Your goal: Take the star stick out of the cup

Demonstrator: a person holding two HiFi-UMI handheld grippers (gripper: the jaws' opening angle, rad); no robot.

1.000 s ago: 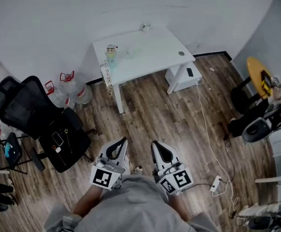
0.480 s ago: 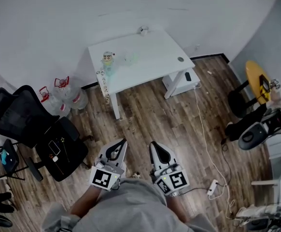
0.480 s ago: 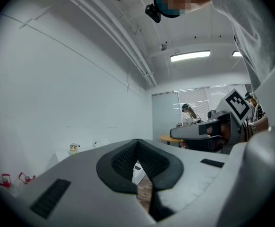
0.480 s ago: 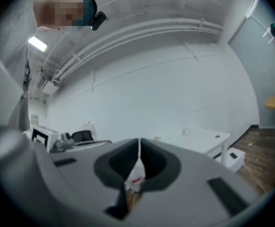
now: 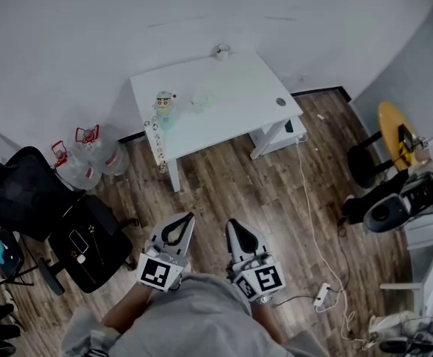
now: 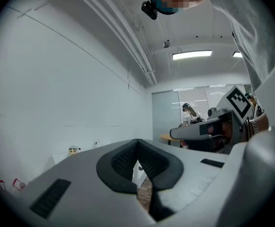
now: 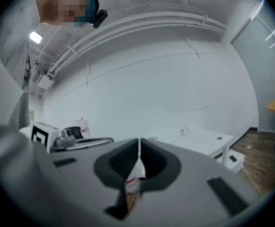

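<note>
Across the room stands a white table (image 5: 231, 95), and near its left edge is a small cup with a cartoon face (image 5: 162, 103), also visible in the left gripper view (image 6: 73, 150). No star stick can be made out at this distance. Both grippers are held low in front of the person's body, far from the table. My left gripper (image 5: 187, 219) is shut and holds nothing, its pads meeting (image 6: 137, 145). My right gripper (image 5: 232, 226) is likewise shut and holds nothing (image 7: 139, 145).
A black office chair (image 5: 68, 236) with a phone on its seat stands to the left, beside water bottles (image 5: 90, 151). A white power strip (image 5: 321, 296) and its cable lie on the wooden floor at right. A yellow stool (image 5: 399, 129) and dark equipment (image 5: 391, 207) stand far right.
The head view has shifted: the table sits slightly lower and nearer, and the chair has slid toward the left edge. Both grippers stay shut in front of the body.
</note>
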